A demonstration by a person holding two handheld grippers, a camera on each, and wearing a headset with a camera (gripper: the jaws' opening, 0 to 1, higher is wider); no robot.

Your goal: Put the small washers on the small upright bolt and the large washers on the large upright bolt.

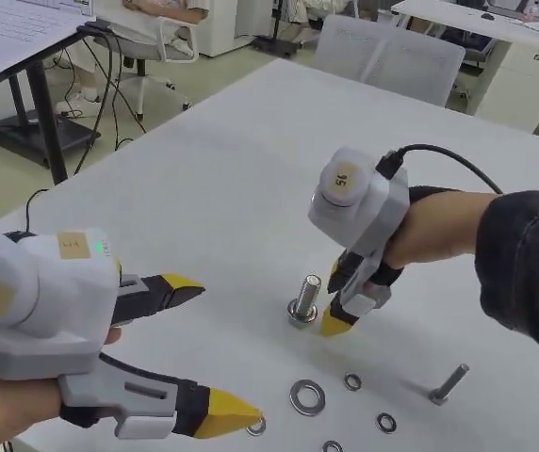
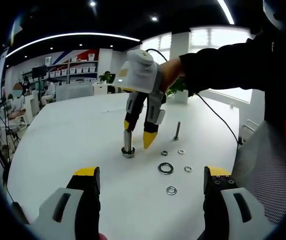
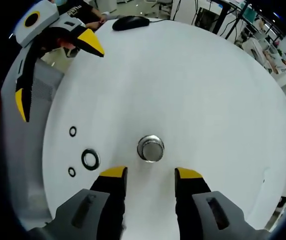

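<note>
Left claw (image 1: 215, 348), wide, empty; right claw (image 1: 337, 299), apart, empty, beside large bolt (image 1: 304, 299); small bolt (image 1: 449, 384), lying at four o'clock, probably needs standing next.

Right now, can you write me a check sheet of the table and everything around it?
Surface: white table, mostly bare.
Job's things: large bolt upright; small bolt upright off to one side; one large washer and several small washers lying loose.
Clutter: dark rounded thing, maybe a mouse, near the table's edge.
Grippers: right gripper jaws open, close by the large bolt; left gripper jaws open, holding nothing.
Cables: black cable from the right gripper; more hang under a desk.
Surroundings: grey chair; office beyond.
</note>
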